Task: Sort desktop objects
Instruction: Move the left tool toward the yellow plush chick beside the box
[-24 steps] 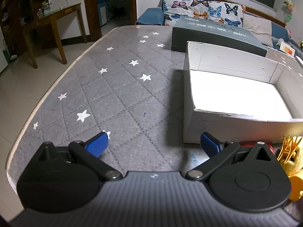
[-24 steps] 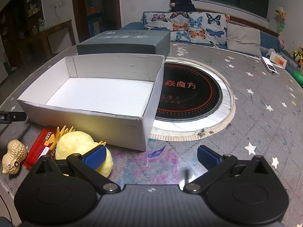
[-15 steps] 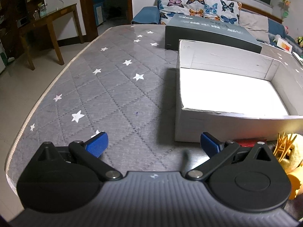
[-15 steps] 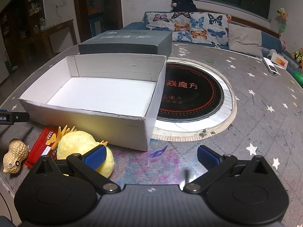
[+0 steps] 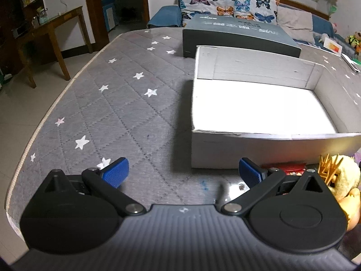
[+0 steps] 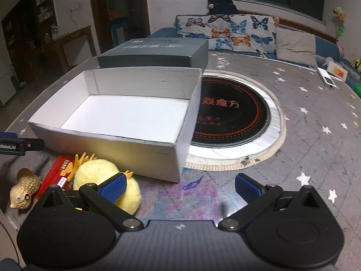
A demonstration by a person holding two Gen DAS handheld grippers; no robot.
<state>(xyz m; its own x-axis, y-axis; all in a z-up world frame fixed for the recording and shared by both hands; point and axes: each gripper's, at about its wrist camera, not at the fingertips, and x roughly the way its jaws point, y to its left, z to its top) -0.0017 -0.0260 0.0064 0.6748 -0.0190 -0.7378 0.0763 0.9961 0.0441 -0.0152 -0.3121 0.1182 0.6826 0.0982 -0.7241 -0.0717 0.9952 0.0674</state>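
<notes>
An empty white box (image 6: 126, 113) stands on the grey star-print table; it also shows in the left wrist view (image 5: 259, 108). In front of it lie a yellow plush duck (image 6: 101, 176), a red packet (image 6: 56, 171) and a peanut-shaped toy (image 6: 22, 189). The duck (image 5: 343, 176) and red packet (image 5: 291, 168) show at the right edge of the left wrist view. My right gripper (image 6: 179, 185) is open and empty, its left finger just over the duck. My left gripper (image 5: 182, 172) is open and empty over the table, left of the box's near corner.
A dark grey box (image 6: 158, 52) stands behind the white box. A round black induction plate (image 6: 234, 115) is set into the table to the right. The table's left edge (image 5: 45, 117) drops to the floor. A sofa with butterfly cushions (image 6: 225, 29) stands behind.
The left gripper has shifted so the white box sits more to the left in its view. The right gripper has drawn back and risen slightly. Both stay open.
</notes>
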